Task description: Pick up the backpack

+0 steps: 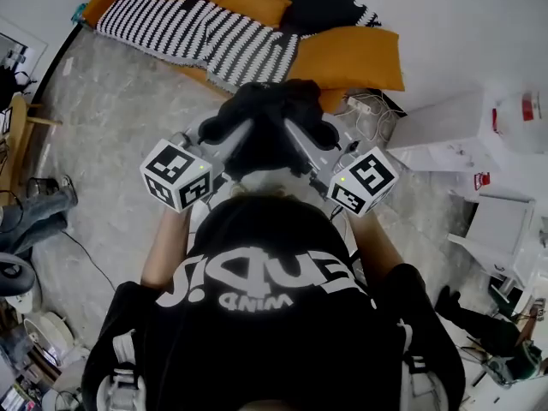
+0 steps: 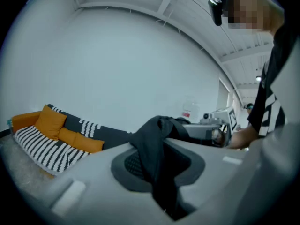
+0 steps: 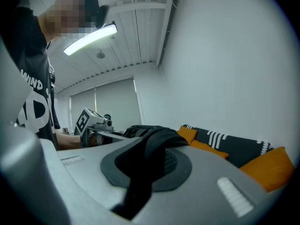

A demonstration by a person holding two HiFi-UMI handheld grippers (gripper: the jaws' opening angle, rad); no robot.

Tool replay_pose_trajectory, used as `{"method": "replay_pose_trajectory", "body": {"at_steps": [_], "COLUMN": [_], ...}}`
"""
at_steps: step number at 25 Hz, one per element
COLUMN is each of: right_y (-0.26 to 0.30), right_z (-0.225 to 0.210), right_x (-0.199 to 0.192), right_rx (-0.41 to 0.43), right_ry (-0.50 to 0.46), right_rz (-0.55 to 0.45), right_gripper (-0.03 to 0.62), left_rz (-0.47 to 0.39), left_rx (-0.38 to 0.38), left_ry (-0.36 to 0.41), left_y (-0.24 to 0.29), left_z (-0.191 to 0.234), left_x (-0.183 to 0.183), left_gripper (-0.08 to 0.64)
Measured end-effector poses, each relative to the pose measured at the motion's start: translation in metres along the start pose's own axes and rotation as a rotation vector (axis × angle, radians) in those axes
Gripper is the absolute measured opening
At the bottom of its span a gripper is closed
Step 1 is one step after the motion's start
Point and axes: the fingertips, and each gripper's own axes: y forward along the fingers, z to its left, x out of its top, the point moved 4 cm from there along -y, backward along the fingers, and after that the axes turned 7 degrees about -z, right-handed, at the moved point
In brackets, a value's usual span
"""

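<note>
Clenched on backpack [image 1: 267, 103] from both sides with left gripper [image 1: 247, 129] and right gripper [image 1: 291, 129], likely to share weight and keep it level.

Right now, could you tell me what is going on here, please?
A person holds a tool in each hand. The left tool and the right tool are each shut on black fabric of the backpack, which hangs between them in front of the person, lifted above the floor near the sofa.

matt black cloth backpack [image 1: 272, 127]; speckled, smooth floor [image 1: 111, 101]
</note>
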Motion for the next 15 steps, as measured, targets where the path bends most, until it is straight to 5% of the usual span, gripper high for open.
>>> {"method": "replay_pose_trajectory", "body": {"at_steps": [15], "right_y": [-0.009], "right_z": [0.021], "right_x": [-0.005], "right_rx": [0.005], "right_ry": [0.017], "right_rz": [-0.038], "right_gripper": [0.032], "left_rz": [0.005], "left_rx": [-0.008], "left_ry": [0.004], "left_y": [-0.018], "left_z": [-0.017], "left_x": [-0.004], "left_gripper": [0.067]}}
